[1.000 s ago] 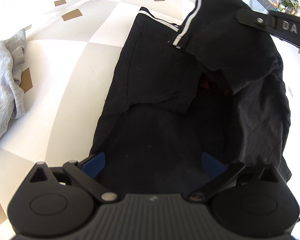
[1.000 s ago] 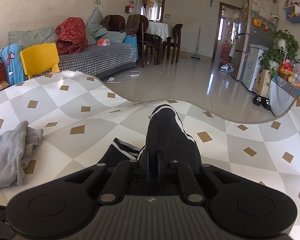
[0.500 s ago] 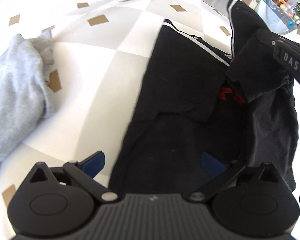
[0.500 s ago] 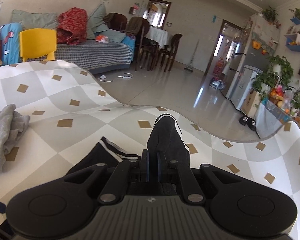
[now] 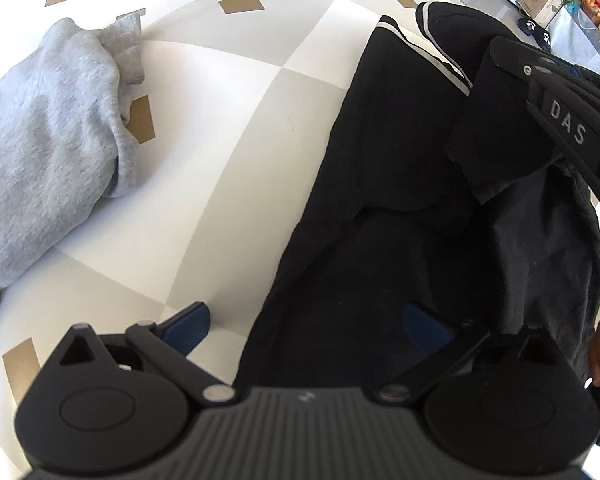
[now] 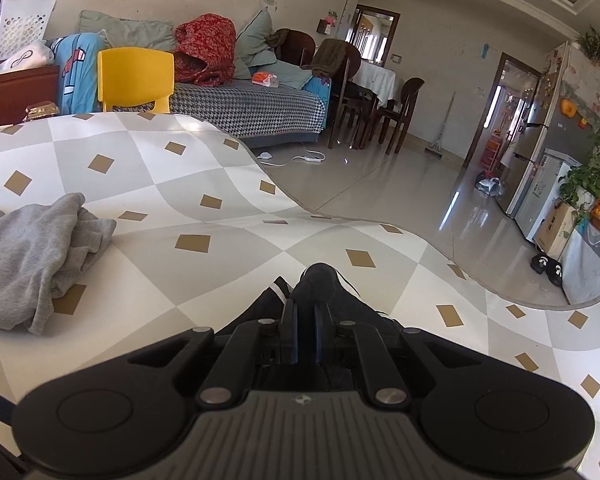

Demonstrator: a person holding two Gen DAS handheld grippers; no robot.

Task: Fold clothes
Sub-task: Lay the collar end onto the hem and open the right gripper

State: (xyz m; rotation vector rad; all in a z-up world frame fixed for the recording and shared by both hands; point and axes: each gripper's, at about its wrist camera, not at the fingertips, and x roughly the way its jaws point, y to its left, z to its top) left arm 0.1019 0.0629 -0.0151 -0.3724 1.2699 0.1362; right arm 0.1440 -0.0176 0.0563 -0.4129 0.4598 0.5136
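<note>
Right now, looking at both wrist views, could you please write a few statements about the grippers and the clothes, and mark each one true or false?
1. The right hand-held gripper is shut on the black garment. True.
2. The left hand-held gripper is shut. False: it is open over the black garment's edge.
3. The grey garment lies left of the black one. True.
4. The grey garment is neatly folded. False: it is crumpled.

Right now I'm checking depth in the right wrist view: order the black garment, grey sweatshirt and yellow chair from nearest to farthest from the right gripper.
1. black garment, pinched in the right gripper.
2. grey sweatshirt, left on the table.
3. yellow chair, beyond the table's far edge, left.
</note>
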